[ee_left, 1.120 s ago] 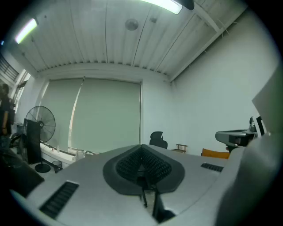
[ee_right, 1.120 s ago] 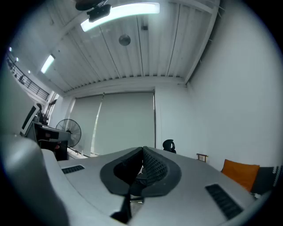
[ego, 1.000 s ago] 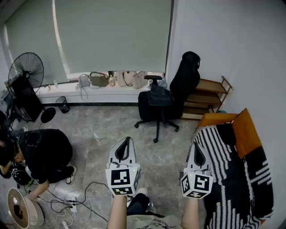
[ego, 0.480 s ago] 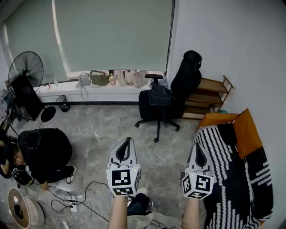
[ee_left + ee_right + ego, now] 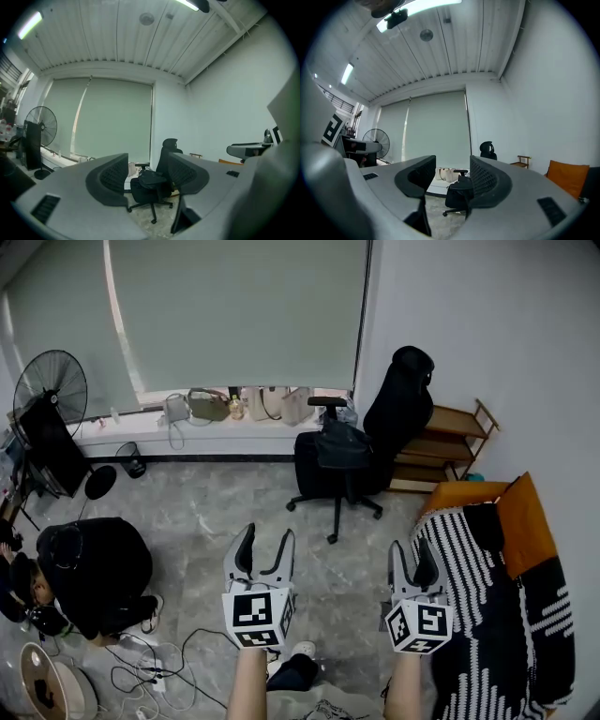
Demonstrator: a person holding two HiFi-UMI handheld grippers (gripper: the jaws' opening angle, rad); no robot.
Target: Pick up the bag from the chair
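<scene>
A dark bag (image 5: 342, 445) lies on the seat of a black office chair (image 5: 398, 413) near the far wall, by the window corner. My left gripper (image 5: 267, 540) is held low in the head view, open and empty, well short of the chair. My right gripper (image 5: 412, 554) is beside it, also open and empty. In the left gripper view the bag (image 5: 151, 180) shows between the spread jaws of the left gripper (image 5: 149, 169), far off. In the right gripper view the bag (image 5: 461, 186) sits in the gap of the right gripper (image 5: 452, 177).
A person in black (image 5: 94, 570) crouches at the left by floor cables (image 5: 155, 664). A standing fan (image 5: 50, 390) is at the far left. Handbags (image 5: 246, 406) line the window sill. A wooden shelf (image 5: 445, 432) stands beside the chair; a sofa with a striped blanket (image 5: 487, 610) fills the right.
Both grippers, shut in the earlier frames, have opened their jaws. The view has shifted slightly, and the crouching person has moved a little.
</scene>
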